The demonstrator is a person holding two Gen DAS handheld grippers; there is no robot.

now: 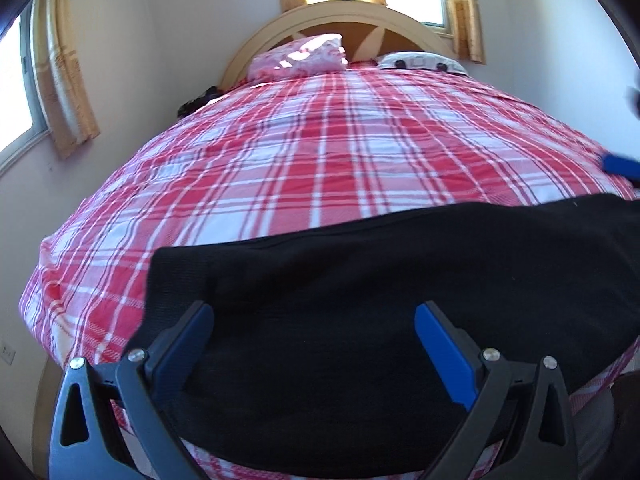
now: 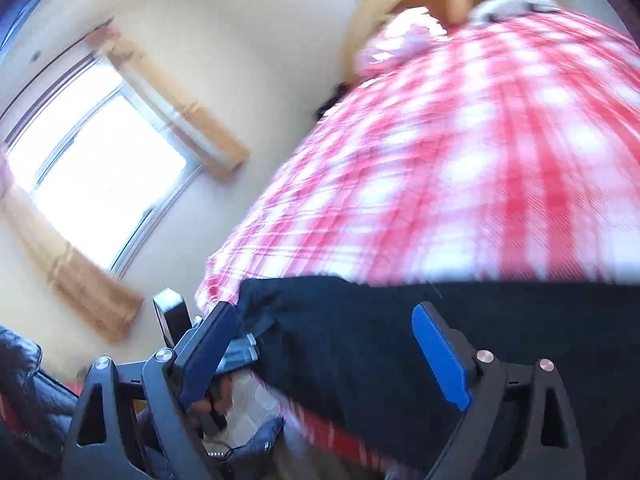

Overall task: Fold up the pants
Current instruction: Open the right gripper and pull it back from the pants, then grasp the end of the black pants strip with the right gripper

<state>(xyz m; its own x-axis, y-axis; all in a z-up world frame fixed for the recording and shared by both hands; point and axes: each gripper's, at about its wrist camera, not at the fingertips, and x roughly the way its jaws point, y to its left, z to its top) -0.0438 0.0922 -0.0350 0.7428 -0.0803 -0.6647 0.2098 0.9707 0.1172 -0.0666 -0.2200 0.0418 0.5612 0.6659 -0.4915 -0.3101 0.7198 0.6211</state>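
Black pants [image 1: 360,300] lie flat across the near edge of the bed, folded lengthwise, running left to right. My left gripper [image 1: 314,316] is open just above the pants' left part, holding nothing. In the right wrist view the pants [image 2: 480,340] stretch along the bed's edge, their left end hanging slightly off it. My right gripper [image 2: 324,320] is open over that end, empty. A blue fingertip of the right gripper [image 1: 620,166] shows at the right edge of the left wrist view. The right wrist view is blurred by motion.
The bed has a red and white plaid cover [image 1: 320,140], a pink pillow [image 1: 300,58], a white pillow [image 1: 422,62] and a wooden headboard [image 1: 360,12]. Curtained windows [image 2: 100,176] are on the left wall. The left gripper's body [image 2: 172,320] shows beside the bed corner.
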